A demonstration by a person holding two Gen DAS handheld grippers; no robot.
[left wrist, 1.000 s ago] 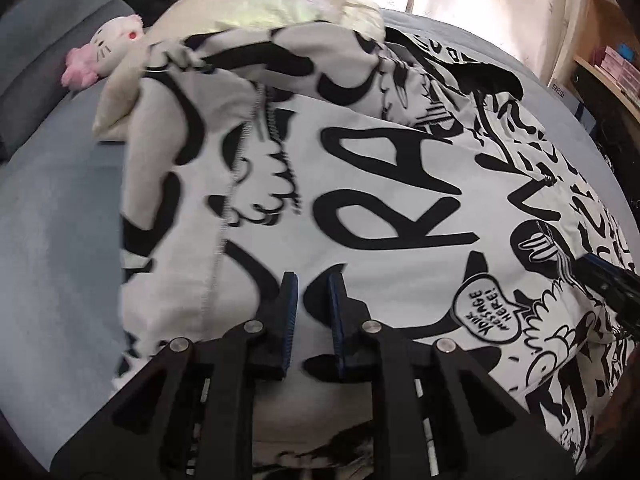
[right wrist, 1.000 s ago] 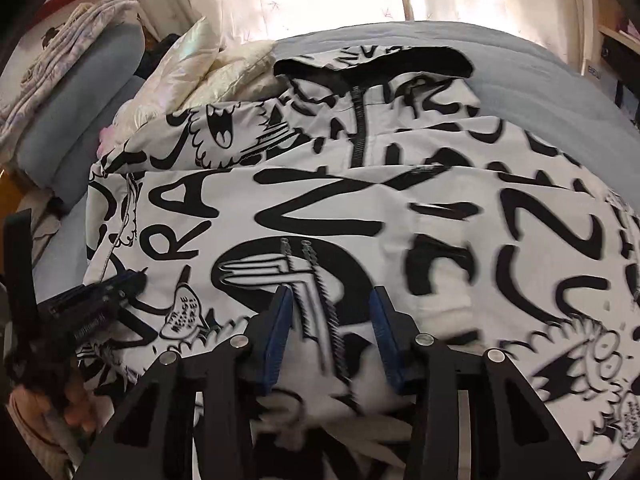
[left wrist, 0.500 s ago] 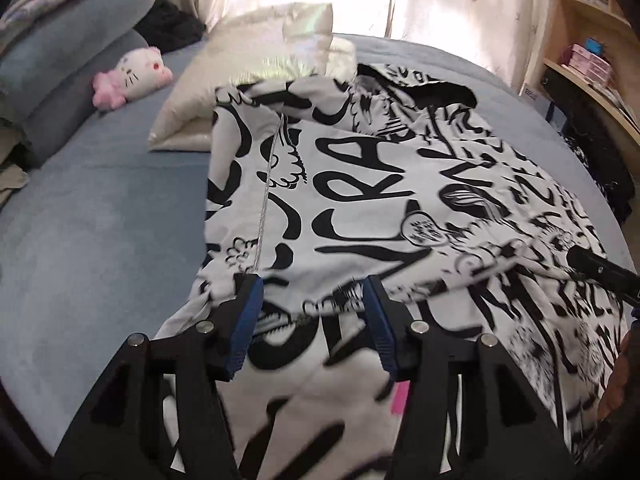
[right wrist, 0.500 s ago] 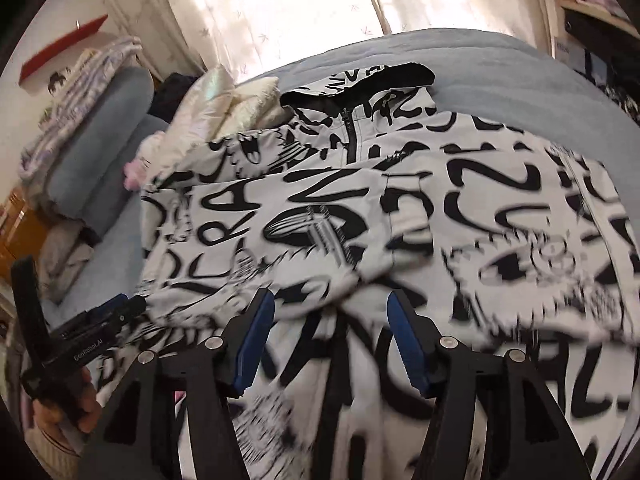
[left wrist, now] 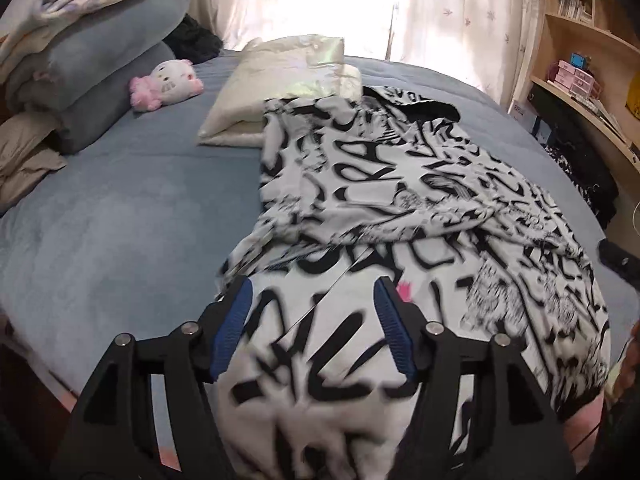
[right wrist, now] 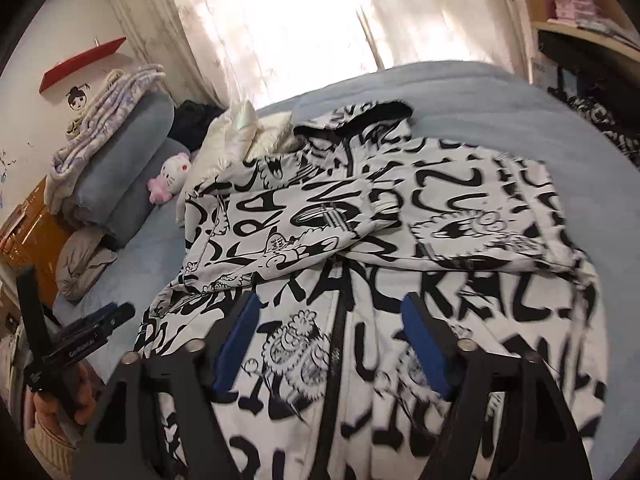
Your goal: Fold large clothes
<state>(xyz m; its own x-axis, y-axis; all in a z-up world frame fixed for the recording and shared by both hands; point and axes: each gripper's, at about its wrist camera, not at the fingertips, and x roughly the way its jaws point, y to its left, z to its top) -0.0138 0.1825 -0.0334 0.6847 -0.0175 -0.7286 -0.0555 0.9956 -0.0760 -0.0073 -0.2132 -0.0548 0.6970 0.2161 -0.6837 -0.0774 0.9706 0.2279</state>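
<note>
A large white jacket (left wrist: pixel 380 168) with black graffiti print and a black zip lies spread on the blue bed (left wrist: pixel 120 220). Its upper part and sleeves are folded down over the body (right wrist: pixel 460 200). My left gripper (left wrist: pixel 312 284) hovers above the near hem. Its jaws are opening, with nothing between the blue pads. My right gripper (right wrist: pixel 331 298) hangs over the zip line. Its jaws are also opening and hold nothing. The left gripper (right wrist: pixel 96 320) shows at the right wrist view's left edge, held by a hand. The right gripper's tip (left wrist: pixel 616 258) peeks in at the left wrist view's right edge.
A cream padded item (left wrist: pixel 288 80) lies behind the jacket. A pink and white plush toy (left wrist: pixel 168 84) rests against stacked blue blankets (left wrist: pixel 100 68) at the far left. Wooden shelves (left wrist: pixel 580 80) stand to the right, and bright curtains hang behind the bed.
Both grippers have opened and pulled back and up from the jacket. The fabric they were close over now lies flat on the body, and more of the bed shows.
</note>
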